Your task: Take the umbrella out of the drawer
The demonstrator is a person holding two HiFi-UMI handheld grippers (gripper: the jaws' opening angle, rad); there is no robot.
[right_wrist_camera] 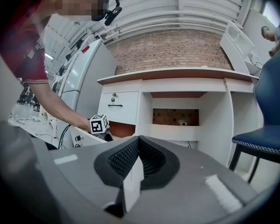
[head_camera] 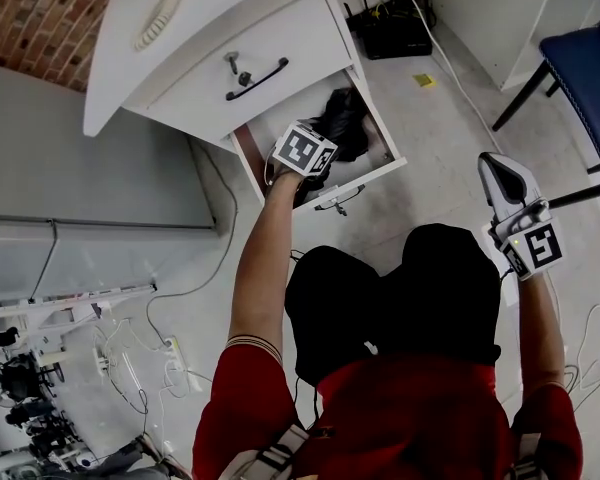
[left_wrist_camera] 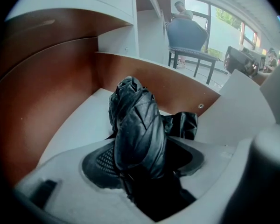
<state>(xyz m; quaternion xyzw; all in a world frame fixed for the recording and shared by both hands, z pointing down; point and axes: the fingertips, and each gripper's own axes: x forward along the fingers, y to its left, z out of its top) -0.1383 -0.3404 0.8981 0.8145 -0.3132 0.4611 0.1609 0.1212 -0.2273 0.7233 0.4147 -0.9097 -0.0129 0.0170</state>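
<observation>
The lower drawer [head_camera: 380,173] of the white desk stands pulled out. Inside it lies a black folded umbrella [head_camera: 345,123]. My left gripper [head_camera: 305,155] reaches down into the drawer, its marker cube covering the jaws in the head view. In the left gripper view the umbrella [left_wrist_camera: 137,125] fills the gap between the two pads of the left gripper [left_wrist_camera: 144,160], which is shut on it, above the drawer's white floor and brown wall [left_wrist_camera: 46,106]. My right gripper [head_camera: 500,173] hangs to the right over the floor, shut and empty, its pads [right_wrist_camera: 130,160] touching.
Above the open drawer is a closed drawer with a black handle [head_camera: 257,78]. A blue chair [head_camera: 585,68] stands at the right, a black router [head_camera: 390,33] lies under the desk, and cables [head_camera: 180,298] run over the floor at the left.
</observation>
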